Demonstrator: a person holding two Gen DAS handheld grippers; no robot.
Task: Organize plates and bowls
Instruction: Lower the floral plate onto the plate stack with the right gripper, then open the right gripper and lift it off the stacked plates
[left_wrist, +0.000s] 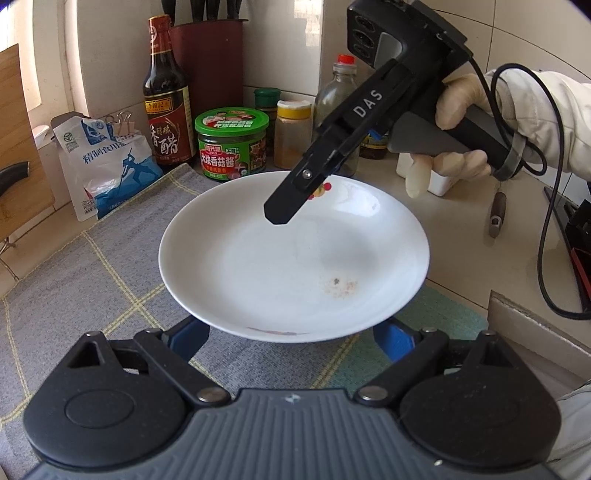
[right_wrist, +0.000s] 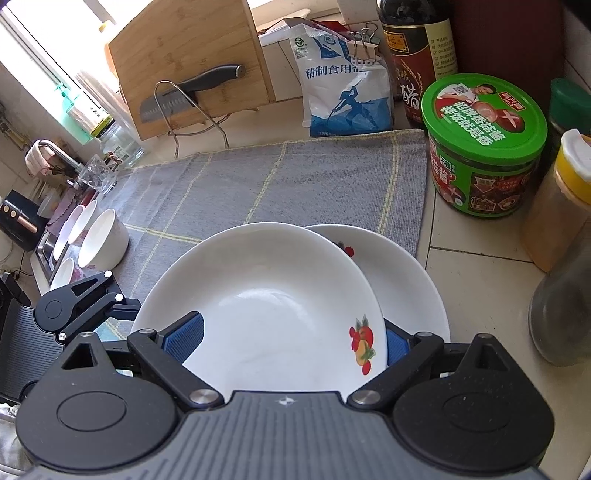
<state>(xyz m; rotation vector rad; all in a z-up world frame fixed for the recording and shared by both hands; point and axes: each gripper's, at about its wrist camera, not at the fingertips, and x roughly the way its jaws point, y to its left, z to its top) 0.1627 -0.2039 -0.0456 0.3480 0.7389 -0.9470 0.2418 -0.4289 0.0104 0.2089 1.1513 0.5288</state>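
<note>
A white plate (left_wrist: 295, 254) with a fruit print and a reddish stain lies in front of my left gripper (left_wrist: 291, 338), whose blue pads (left_wrist: 391, 338) stand wide apart under its near rim. My right gripper (left_wrist: 284, 210) hangs over the plate's far side. In the right wrist view two white plates overlap: the upper plate (right_wrist: 266, 302) with fruit print is tilted between my right gripper's (right_wrist: 291, 341) spread blue pads (right_wrist: 184, 339), the lower plate (right_wrist: 410, 288) lies behind it. My left gripper (right_wrist: 66, 314) shows at left. White bowls (right_wrist: 99, 243) stand further left.
A grey checked cloth (right_wrist: 280, 181) covers the counter. Behind it stand a salt bag (right_wrist: 343, 88), vinegar bottle (left_wrist: 166, 99), green-lidded jar (right_wrist: 484, 144), spice jars (left_wrist: 293, 133) and a glass bottle (right_wrist: 561, 314). A cutting board with knife (right_wrist: 192, 62) leans at left. A sink (right_wrist: 51, 254) lies far left.
</note>
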